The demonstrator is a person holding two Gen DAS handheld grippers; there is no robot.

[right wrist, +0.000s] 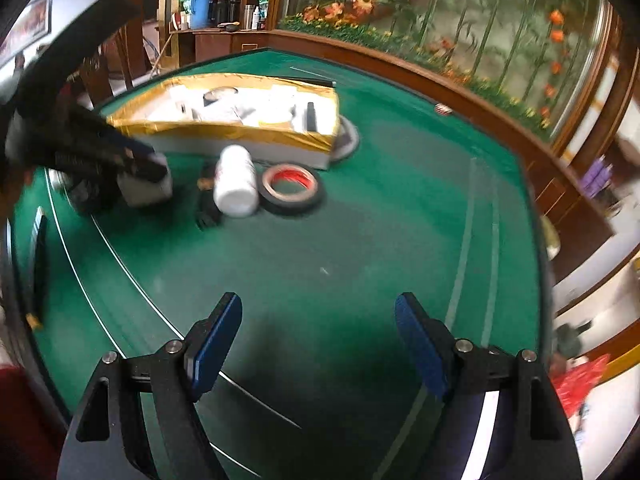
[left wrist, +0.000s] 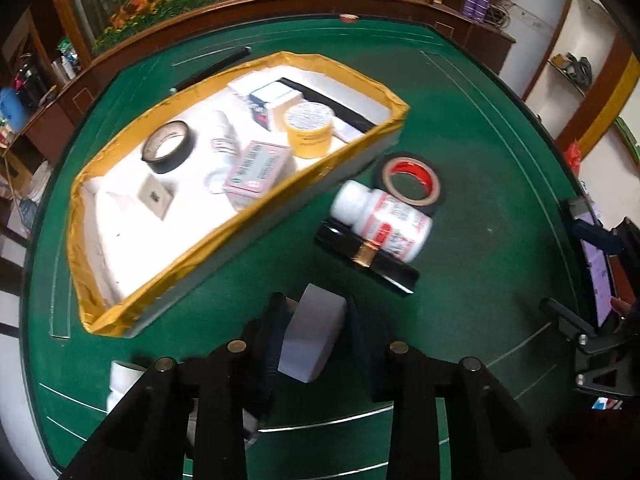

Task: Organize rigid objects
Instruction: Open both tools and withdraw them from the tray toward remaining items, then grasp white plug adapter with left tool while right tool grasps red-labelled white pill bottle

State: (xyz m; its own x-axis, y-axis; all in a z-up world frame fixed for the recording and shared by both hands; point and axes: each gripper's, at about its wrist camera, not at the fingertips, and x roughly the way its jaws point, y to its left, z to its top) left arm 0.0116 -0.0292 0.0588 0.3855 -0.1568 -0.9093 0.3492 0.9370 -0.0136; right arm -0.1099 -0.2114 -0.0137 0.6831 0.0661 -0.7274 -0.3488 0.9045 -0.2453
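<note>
Green felt covers the table (right wrist: pixel 360 240), where the left gripper (left wrist: pixel 316 332) has its two fingers clamped against the sides of a small white block (left wrist: pixel 314 336) just above the surface. Beyond it sits a white box edged in yellow tape (left wrist: pixel 240 216), already holding a black tape roll (left wrist: pixel 168 146), a yellow-lidded jar (left wrist: pixel 309 128) and a pink carton (left wrist: pixel 258 168). Outside, near its front wall, a white pill bottle (left wrist: pixel 382 220) rests across a flat black bar (left wrist: pixel 366 260), touching a red-cored tape roll (left wrist: pixel 410 180). The right gripper (right wrist: pixel 318 344) hangs over bare felt, jaws wide apart, holding nothing.

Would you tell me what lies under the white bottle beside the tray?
The white bottle rests across a black bar with a gold band, next to the red-lined tape roll. The bar's middle is covered.
</note>
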